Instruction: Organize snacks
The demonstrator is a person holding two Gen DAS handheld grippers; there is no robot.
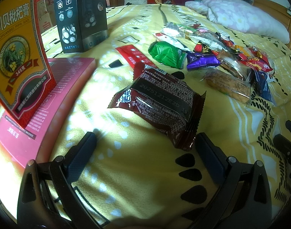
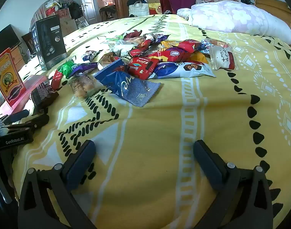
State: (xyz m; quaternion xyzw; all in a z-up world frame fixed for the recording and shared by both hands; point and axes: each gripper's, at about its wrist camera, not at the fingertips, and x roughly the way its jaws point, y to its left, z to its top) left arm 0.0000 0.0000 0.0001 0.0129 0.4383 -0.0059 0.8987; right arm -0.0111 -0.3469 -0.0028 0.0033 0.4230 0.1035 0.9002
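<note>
Claws both gape wide over a yellow patterned bedspread (image 2: 155,133), holding nothing. Just ahead of the left claw (image 1: 145,139) lies a glossy, crinkled dark-brown snack packet (image 1: 160,106), its corner near the right finger, perhaps brushing it. Beyond sits a heap of shiny foil snacks (image 2: 164,57), well ahead of the right claw (image 2: 143,148). Stiff cardboard boxes (image 1: 23,53) stand left of the left claw.

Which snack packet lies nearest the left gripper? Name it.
The dark brown packet with small printed text: it lies alone just ahead of the open left gripper, while the green, purple and other packets sit farther back.
</note>
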